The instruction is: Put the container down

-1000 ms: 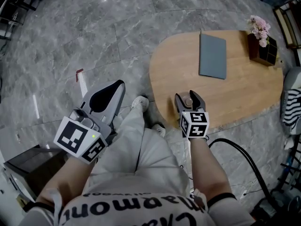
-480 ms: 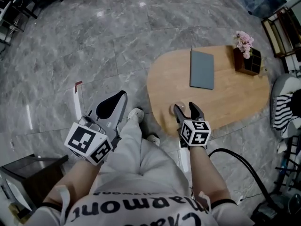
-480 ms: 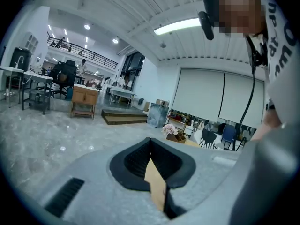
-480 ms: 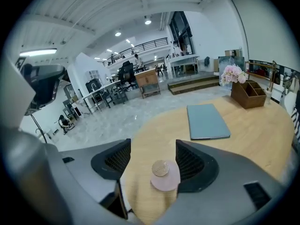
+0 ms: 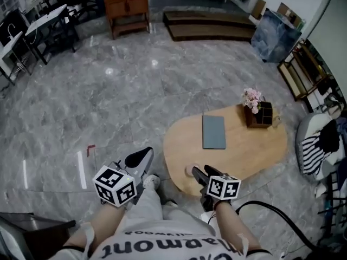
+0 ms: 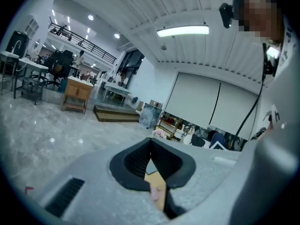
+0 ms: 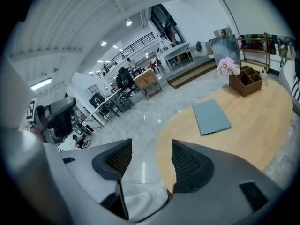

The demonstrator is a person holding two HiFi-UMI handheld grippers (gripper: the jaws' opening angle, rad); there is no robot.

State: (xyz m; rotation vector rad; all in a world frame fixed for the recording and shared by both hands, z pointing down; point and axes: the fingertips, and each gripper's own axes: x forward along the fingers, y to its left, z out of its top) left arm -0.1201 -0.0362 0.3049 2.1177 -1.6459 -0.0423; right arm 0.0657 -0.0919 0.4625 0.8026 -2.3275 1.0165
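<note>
The low wooden table spreads ahead of and beneath the right gripper's fingers. Its grey pad and flower box lie well beyond their tips, so neither should get in the way. The container, a small pale round thing, sits on the near edge of the table, just beside the left finger of the right gripper and outside the gap. By that, the setting-down looks as good as done, and what remains is a clean withdrawal. To do that well, I would take the right gripper straight up and back with the fingers kept wide. A sideways swing could let the near finger nudge the container, which stands close enough to the edge to roll or tip off. The right gripper's jaws have just been opening and now stand wide apart. Its fingers hold nothing, and only floor, the table's rim and pale trousers show between them. The left gripper hangs off to the side, well apart from the container. Its pads meet at the tips, with nothing clamped between them.
</note>
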